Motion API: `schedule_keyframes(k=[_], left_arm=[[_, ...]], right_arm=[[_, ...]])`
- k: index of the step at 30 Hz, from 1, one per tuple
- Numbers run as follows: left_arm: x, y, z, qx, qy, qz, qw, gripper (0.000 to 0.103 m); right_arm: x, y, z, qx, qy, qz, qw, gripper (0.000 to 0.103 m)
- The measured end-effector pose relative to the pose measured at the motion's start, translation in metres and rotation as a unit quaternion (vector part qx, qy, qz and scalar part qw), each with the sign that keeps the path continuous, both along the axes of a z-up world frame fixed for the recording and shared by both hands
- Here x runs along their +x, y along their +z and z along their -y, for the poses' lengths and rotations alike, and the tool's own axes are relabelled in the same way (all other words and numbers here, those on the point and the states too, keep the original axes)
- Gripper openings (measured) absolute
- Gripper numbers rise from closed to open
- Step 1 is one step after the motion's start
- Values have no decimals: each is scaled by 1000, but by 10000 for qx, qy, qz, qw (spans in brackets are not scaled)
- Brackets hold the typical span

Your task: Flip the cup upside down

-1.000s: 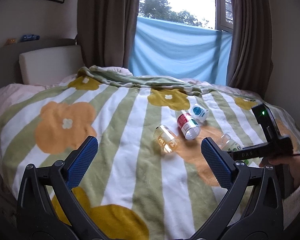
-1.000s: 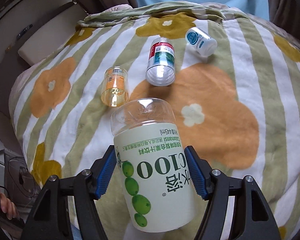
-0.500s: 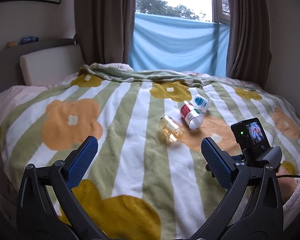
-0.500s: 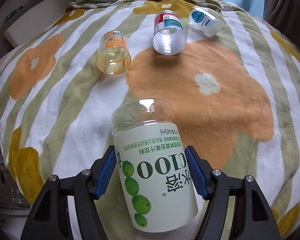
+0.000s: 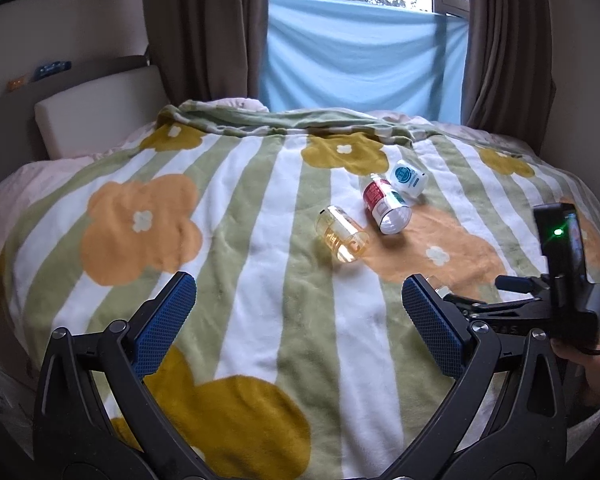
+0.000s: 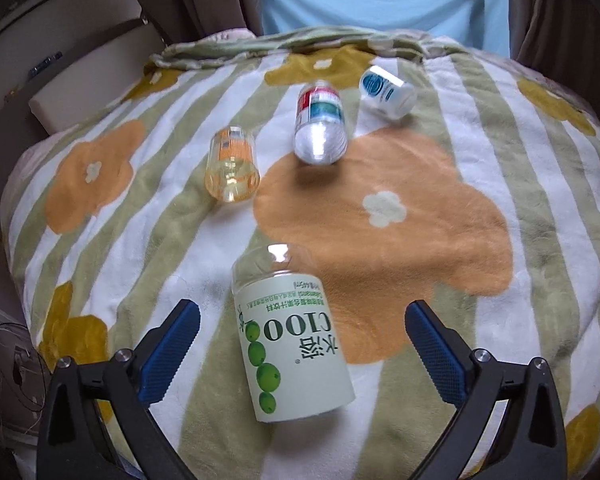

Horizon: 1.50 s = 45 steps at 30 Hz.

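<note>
A clear cup with a white-green "C100" label (image 6: 288, 336) stands on the flowered blanket (image 6: 380, 260), label text inverted, leaning slightly. My right gripper (image 6: 303, 344) is open, its blue pads on either side of the cup and apart from it. In the left wrist view my left gripper (image 5: 299, 322) is open and empty above the blanket (image 5: 260, 280). The right gripper's body with its camera (image 5: 560, 280) shows at the right of that view; the C100 cup is mostly hidden there.
Three other cups lie on their sides further back: an amber one (image 6: 232, 170) (image 5: 342, 234), a red-labelled clear one (image 6: 320, 128) (image 5: 386, 208), a white-blue one (image 6: 386, 90) (image 5: 408, 178). A headboard (image 5: 100, 112) stands at the left, curtains and a window behind.
My right gripper has opened and let go of the C100 cup, which now stands on the blanket. The left gripper has drifted slightly and stays open.
</note>
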<state>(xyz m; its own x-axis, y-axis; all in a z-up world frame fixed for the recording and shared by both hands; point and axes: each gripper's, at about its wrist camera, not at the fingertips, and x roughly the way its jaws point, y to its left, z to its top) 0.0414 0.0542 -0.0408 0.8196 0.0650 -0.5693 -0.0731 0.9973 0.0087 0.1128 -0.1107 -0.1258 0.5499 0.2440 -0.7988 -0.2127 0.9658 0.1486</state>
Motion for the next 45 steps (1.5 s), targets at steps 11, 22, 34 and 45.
schedule_keyframes(k=[11, 22, 34, 45], left_arm=[[111, -35, 81, -987, -660, -1827, 9760, 103], [167, -139, 113, -2364, 42, -4062, 8827, 97], [176, -167, 115, -2152, 509, -4350, 8729, 68], [169, -113, 137, -1572, -416, -2983, 9405, 63]], right_arm=[[-57, 76, 70, -202, -291, 1023, 9941, 103], [-74, 69, 124, 286, -641, 1041, 9921, 103], [-79, 66, 139, 471, -667, 1096, 9906, 103], [-87, 68, 153, 679, -819, 1215, 9869, 103]])
